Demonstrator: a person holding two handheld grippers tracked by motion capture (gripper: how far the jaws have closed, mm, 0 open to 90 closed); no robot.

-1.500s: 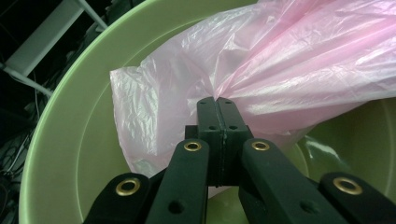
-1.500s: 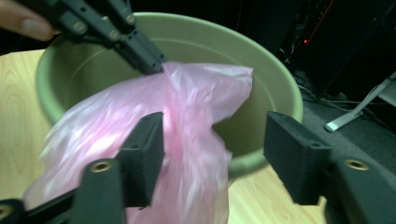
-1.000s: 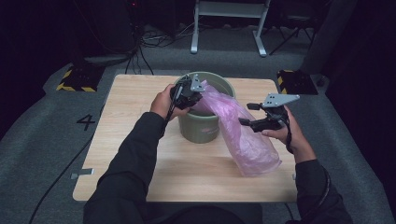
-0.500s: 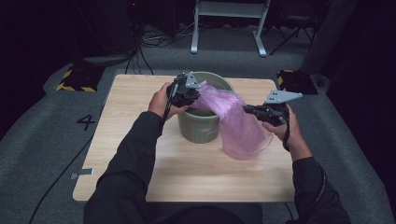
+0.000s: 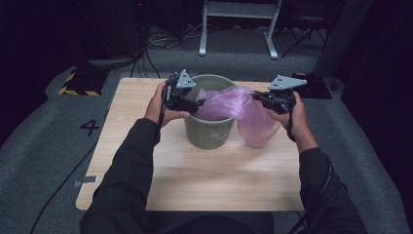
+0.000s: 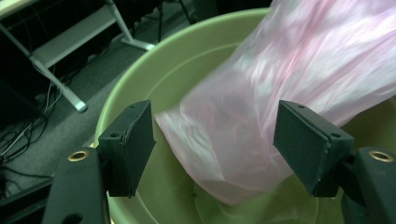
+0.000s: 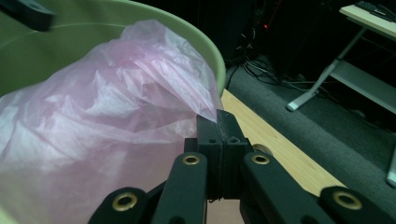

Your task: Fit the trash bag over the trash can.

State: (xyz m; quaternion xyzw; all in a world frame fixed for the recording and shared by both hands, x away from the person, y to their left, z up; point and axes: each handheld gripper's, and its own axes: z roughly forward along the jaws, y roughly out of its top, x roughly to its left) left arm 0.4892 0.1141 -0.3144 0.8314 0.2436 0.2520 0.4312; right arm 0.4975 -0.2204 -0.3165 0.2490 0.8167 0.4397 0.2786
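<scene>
A green bin (image 5: 209, 131) stands on the wooden table (image 5: 219, 180). A pink plastic bag (image 5: 253, 119) runs from inside the bin over its right rim and hangs down beside it. My left gripper (image 5: 197, 103) hovers over the bin's left rim; its jaws have just been opening. In the left gripper view this gripper (image 6: 215, 140) is open, with the bag's end (image 6: 261, 93) between the pads, untouched, dropping into the bin (image 6: 140, 70). My right gripper (image 5: 255, 96) is at the bin's right side. In the right gripper view it (image 7: 222, 122) is shut on a fold of the bag (image 7: 116, 107).
The table's front half is bare wood. Behind the table are a white metal stand (image 5: 238, 24) and floor cables. A black-and-yellow striped block (image 5: 80, 83) lies at the left, and a second dark block (image 5: 314, 85) at the back right corner.
The left jaws opened and released the bag's end over the bin. The right jaws closed on the bag and lifted it off the table toward the bin.
</scene>
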